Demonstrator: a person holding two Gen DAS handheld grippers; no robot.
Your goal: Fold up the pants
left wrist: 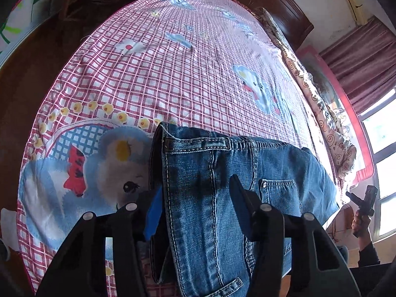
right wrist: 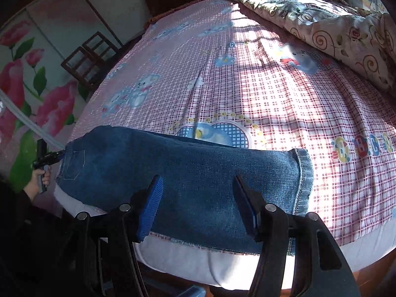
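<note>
Well, I start on my left side. My left gripper (left wrist: 198, 208) points down at the waist end of the blue jeans (left wrist: 210, 160). The waistband and a small back pocket sit right between my two blue pads. The denim fills the whole gap from side to side. I cannot tell if my pads are squeezing it or just standing around it. I think I am here because the waist is the thick end, and it needs a good hold before it can be lifted.

The jeans lie flat along the near edge of the bed, on the pink checked sheet (left wrist: 173, 74) with the cartoon bears. The waist is on my left and the leg hem is on my right. I see only one leg's width, so I think one leg is already lying on top of the other. That is why they look so long and thin. Keeping them close to the edge keeps them easy for me to reach.

Now my right side. My right gripper (right wrist: 198, 198) hangs over the lower leg, not far from the hem. Its jaws stand apart and hold nothing. The denim lies smooth under them. I think one gripper is at each end so both ends can be brought together for the next fold.

Far to the right, a rolled flowery quilt (right wrist: 321, 24) lies well apart from the jeans.
</note>
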